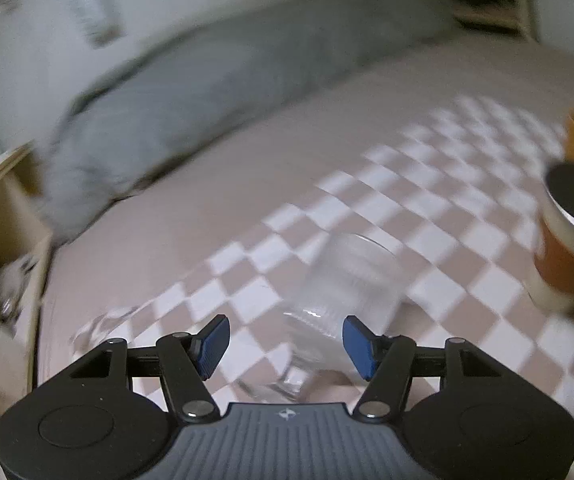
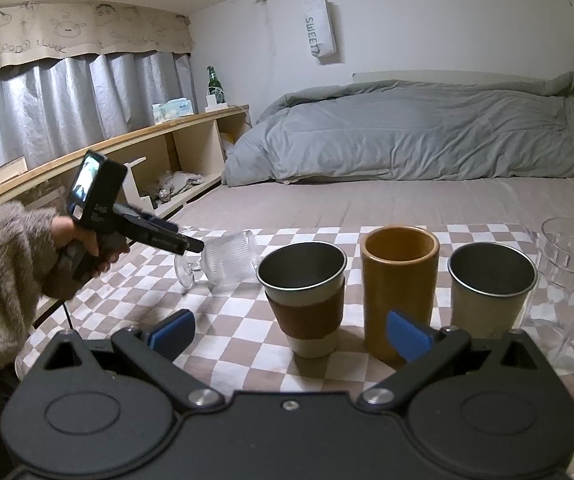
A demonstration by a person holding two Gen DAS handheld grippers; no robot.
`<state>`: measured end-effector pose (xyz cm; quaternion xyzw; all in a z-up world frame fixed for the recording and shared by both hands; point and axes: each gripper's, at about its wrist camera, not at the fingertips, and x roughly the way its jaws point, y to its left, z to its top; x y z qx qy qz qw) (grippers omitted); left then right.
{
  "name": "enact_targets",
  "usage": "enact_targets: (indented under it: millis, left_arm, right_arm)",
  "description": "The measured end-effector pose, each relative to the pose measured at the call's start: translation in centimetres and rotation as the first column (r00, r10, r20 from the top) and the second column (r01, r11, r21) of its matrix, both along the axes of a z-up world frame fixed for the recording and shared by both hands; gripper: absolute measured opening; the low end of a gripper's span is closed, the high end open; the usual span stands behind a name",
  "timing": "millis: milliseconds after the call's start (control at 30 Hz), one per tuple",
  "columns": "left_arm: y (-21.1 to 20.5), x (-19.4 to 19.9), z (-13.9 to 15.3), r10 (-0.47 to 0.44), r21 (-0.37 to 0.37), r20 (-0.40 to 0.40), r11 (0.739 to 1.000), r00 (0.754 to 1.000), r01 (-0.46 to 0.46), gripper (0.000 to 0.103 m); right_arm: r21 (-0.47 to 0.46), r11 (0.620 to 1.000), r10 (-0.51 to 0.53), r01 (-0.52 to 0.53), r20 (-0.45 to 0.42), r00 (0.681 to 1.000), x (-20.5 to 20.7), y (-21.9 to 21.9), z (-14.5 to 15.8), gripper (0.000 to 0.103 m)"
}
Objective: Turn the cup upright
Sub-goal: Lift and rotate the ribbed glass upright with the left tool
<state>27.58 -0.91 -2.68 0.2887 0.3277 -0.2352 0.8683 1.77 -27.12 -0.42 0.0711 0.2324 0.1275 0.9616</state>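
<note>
Ribbed clear stemmed glass cup (image 2: 229, 262) lies tilted on the beige-and-white checkered cloth (image 2: 239, 320), at left centre of the right wrist view; the blurred left wrist view shows it between the left gripper (image 1: 285, 347) fingers, spread apart, not pressing it. Only the right view shows the white hanging bag (image 2: 319, 26) reading "SWEET", two metal cups, one brown cylinder cup. Right gripper (image 2: 291, 330) fingers stand apart, empty.
</note>
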Motion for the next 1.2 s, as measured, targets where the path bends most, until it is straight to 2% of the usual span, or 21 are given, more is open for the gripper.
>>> enact_targets:
  millis: [133,233,300,333,367,433,500,533,600,667,733,767,900,1000,1100,1200]
  left_arm:
    - [-1.3,0.1,-1.5,-0.103,0.13,-0.073,0.985,0.992,0.112,0.064]
    - [-1.7,0.2,-2.8,-0.123,0.227,-0.109,0.963,0.986,0.145,0.062]
    - [-2.1,0.7,-3.6,-0.118,0.281,-0.126,0.948,0.985,0.149,0.055]
    - [-2.4,0.8,-4.1,-0.117,0.303,-0.14,0.94,0.983,0.155,0.042]
    - [-2.7,0.9,-4.5,-0.111,0.323,-0.15,0.934,0.983,0.155,0.037]
    - [-3.1,1.1,-5.1,-0.099,0.353,-0.147,0.924,0.984,0.146,0.037]
    - [-3.3,1.4,-5.2,-0.069,0.356,-0.146,0.927,0.987,0.118,0.03]
    - [-3.2,1.7,-5.0,-0.042,0.358,-0.138,0.93,0.99,0.089,0.023]
    - [-2.8,1.8,-4.5,0.0,0.326,-0.159,0.944,0.987,0.052,0.022]
    - [-2.8,1.9,-4.0,0.04,0.284,-0.181,0.959,0.983,0.013,0.017]
    - [-2.4,1.6,-3.3,0.098,0.214,-0.219,0.976,0.971,-0.051,0.017]
    - [-2.0,1.5,-3.0,0.138,0.185,-0.247,0.978,0.959,-0.093,0.017]
    - [-0.7,-0.6,-2.6,0.195,0.105,-0.291,0.98,0.937,-0.171,0.017]
    - [0.5,-1.8,-2.2,0.276,0.025,-0.341,0.958,0.899,-0.284,0.017]
    - [2.1,-3.0,-1.9,0.355,-0.07,-0.412,0.906,0.839,-0.417,0.017]
    - [2.9,-4.0,-2.0,0.386,-0.112,-0.452,0.87,0.805,-0.48,0.017]
  right_arm:
    - [-0.003,1.0,0.001,-0.001,-0.006,1.0,0.2,0.1,-0.1,0.103]
    - [-0.004,1.0,0.003,-0.003,-0.012,1.0,0.3,0.1,-0.1,0.103]
    - [-0.003,1.0,0.004,-0.004,-0.014,1.0,0.3,0.1,-0.1,0.103]
    - [-0.003,1.0,0.004,-0.004,-0.015,1.0,0.4,0.1,-0.1,0.103]
    - [-0.004,1.0,0.005,-0.005,-0.017,1.0,0.4,0.2,-0.1,0.103]
    - [-0.008,1.0,0.007,-0.008,-0.02,1.0,0.4,0.2,-0.1,0.103]
    - [-0.013,1.0,0.009,-0.01,-0.021,1.0,0.5,0.2,-0.1,0.103]
    - [-0.015,1.0,0.008,-0.009,-0.021,1.0,0.5,0.2,-0.2,0.103]
    - [-0.014,1.0,0.005,-0.005,-0.022,1.0,0.5,0.2,-0.1,0.103]
    - [-0.009,1.0,0.002,-0.002,-0.022,1.0,0.5,0.0,-0.1,0.103]
    - [-0.002,1.0,0.003,-0.003,-0.019,1.0,0.4,-0.1,-0.1,0.103]
    - [0.003,1.0,0.005,-0.005,-0.017,1.0,0.4,-0.1,0.0,0.103]
    - [0.014,1.0,0.014,-0.014,-0.012,1.0,0.2,-0.2,0.0,0.103]
    - [0.021,1.0,0.014,-0.014,-0.004,1.0,0.0,-0.4,0.2,0.103]
    - [0.03,0.999,0.014,-0.014,-0.002,1.0,-0.2,-0.5,0.2,0.103]
    - [0.032,0.999,0.02,-0.02,-0.004,1.0,-0.1,-0.4,0.2,0.103]
